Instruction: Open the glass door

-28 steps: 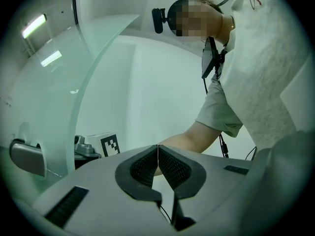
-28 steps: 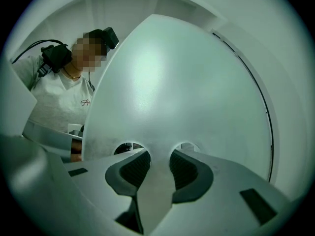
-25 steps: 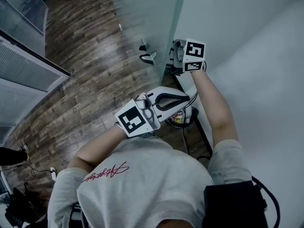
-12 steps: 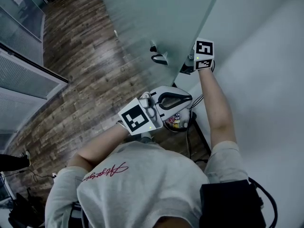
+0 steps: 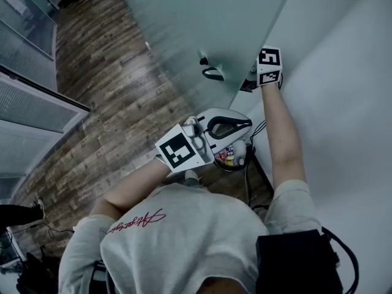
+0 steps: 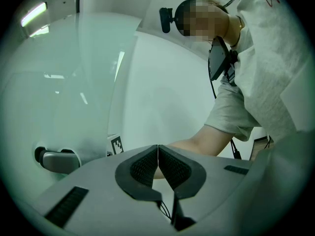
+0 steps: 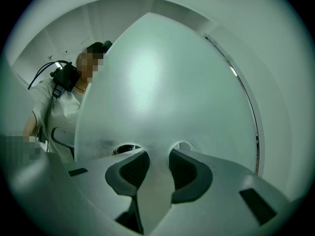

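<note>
The frosted glass door stands partly swung, with its lever handle on the near face. My right gripper is at the door's free edge beside the white wall. In the right gripper view the glass door runs down between the two pads, and my right gripper is shut on that edge. My left gripper hangs lower, near my chest, off the door. Its tips meet in the left gripper view, holding nothing. The handle shows to the left of it.
A white wall runs close along the right. Wood flooring lies under the door, and a glazed partition stands at the left. A small bin of items and cables sit on the floor by the wall.
The door's edge and handle have swung rightward in the head view, and the right gripper went with the edge. The left gripper drifted slightly right and stays shut.
</note>
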A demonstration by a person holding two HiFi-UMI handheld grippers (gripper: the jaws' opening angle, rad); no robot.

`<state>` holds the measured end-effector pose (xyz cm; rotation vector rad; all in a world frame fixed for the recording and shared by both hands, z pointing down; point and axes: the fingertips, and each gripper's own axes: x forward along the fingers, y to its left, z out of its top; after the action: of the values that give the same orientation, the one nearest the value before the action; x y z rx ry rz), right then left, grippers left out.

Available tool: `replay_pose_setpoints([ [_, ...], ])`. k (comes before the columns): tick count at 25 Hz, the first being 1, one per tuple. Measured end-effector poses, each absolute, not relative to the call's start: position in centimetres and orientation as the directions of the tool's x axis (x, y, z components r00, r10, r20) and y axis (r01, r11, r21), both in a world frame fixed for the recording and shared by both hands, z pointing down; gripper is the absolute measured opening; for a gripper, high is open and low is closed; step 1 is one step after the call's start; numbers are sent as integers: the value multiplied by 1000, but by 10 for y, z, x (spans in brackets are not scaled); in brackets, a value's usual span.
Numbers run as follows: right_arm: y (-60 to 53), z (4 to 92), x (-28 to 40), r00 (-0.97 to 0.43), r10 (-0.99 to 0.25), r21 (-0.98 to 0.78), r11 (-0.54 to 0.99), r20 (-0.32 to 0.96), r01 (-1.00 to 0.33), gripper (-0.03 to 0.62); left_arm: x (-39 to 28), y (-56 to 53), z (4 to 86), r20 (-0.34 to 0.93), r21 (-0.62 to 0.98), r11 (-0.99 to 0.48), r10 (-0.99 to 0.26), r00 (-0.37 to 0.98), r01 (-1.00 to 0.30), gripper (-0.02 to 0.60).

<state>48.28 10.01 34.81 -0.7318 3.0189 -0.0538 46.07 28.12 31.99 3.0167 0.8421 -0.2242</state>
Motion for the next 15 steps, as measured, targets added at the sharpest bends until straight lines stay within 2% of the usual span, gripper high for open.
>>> replay_pose_setpoints([
  [7, 106, 339, 491, -891, -452, -29, 892, -46, -451, 127, 468, 286, 316, -165, -35, -858, 511, 844, 513, 17],
  [15, 107, 341, 504, -873, -486, -16, 873, 38, -487, 135, 467, 285, 317, -160, -37, -858, 511, 844, 512, 17],
])
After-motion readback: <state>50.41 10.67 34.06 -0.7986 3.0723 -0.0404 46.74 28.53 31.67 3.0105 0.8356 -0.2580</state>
